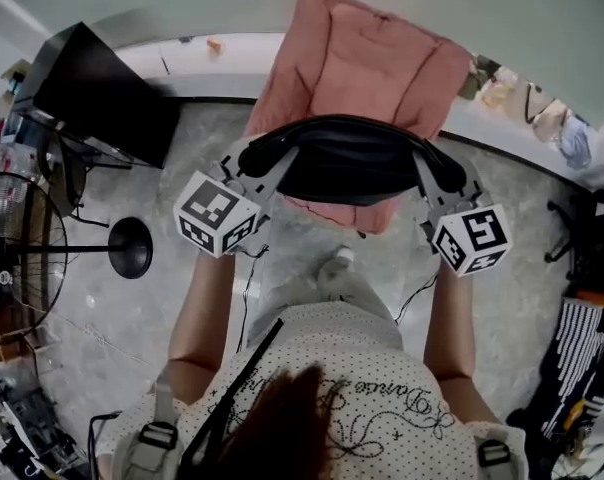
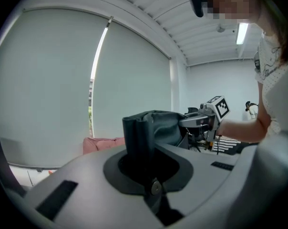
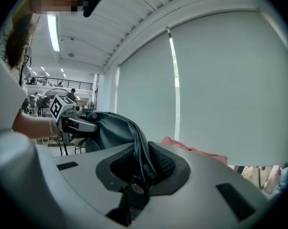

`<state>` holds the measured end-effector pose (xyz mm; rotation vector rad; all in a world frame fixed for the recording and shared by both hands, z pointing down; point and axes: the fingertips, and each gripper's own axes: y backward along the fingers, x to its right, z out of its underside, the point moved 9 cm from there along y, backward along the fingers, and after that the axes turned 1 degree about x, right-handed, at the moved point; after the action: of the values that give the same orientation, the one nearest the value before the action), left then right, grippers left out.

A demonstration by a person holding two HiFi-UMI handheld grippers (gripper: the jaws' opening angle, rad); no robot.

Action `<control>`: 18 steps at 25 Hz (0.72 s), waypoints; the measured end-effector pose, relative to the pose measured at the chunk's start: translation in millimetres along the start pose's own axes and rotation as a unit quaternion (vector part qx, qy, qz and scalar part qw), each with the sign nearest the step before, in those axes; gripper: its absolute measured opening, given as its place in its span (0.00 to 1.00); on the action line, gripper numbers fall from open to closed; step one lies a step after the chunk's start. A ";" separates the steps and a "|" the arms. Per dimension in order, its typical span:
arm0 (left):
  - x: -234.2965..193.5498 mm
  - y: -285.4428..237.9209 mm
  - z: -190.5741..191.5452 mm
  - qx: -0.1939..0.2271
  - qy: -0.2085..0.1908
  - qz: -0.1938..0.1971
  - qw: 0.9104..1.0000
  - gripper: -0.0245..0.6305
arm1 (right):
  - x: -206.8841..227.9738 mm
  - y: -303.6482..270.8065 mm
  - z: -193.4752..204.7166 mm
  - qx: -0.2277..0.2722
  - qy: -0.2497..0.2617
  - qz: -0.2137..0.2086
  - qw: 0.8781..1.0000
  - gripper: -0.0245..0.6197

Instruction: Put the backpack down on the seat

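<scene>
The person holds a black backpack (image 1: pixel 347 163) in the air between the two grippers, one at each end of it. The left gripper (image 1: pixel 260 158) is closed on the bag's left end. In the left gripper view a thick fold of dark fabric stands up out of the narrow gap between the jaws, which are nearly together and pinching it. The right gripper (image 1: pixel 434 168) is clamped on the other end. In the right gripper view a thinner fold of the same black material (with what looks like a zip running along its edge) is squeezed between jaws that sit slightly wider apart. Each gripper view also shows the other gripper across the bag, gripping the far end.

Seen from the head view, the backpack hangs across the near edge of the pink cushioned seat (image 1: pixel 352 58), which stands against the wall under a pale window blind (image 2: pixel 48 80). In the left gripper view the seat shows lower than the bag and beyond it, so the backpack is not yet set down on it. A standing fan (image 1: pixel 22 258) stands on the grey floor (image 1: pixel 182 168) well off to the left.
</scene>
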<state>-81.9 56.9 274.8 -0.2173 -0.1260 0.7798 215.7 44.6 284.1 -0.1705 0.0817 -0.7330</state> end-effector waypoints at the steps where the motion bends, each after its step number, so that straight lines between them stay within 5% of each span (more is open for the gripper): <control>1: -0.4 -6.5 -2.2 0.001 0.001 -0.006 1.000 0.07 | 9.0 -3.3 -1.2 0.002 0.002 -0.005 1.000 0.13; 11: -15.9 -41.3 -3.5 -0.013 0.017 -0.037 0.999 0.07 | 53.4 -37.1 3.4 -0.004 -0.006 -0.038 0.999 0.14; 18: -54.4 -77.5 6.1 -0.021 0.025 -0.017 0.999 0.07 | 77.1 -70.7 11.0 -0.023 -0.019 -0.022 0.999 0.14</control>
<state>-68.5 -34.2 297.5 -0.2731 -0.0991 0.7383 227.7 -57.4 306.8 -0.2297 0.0590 -0.7711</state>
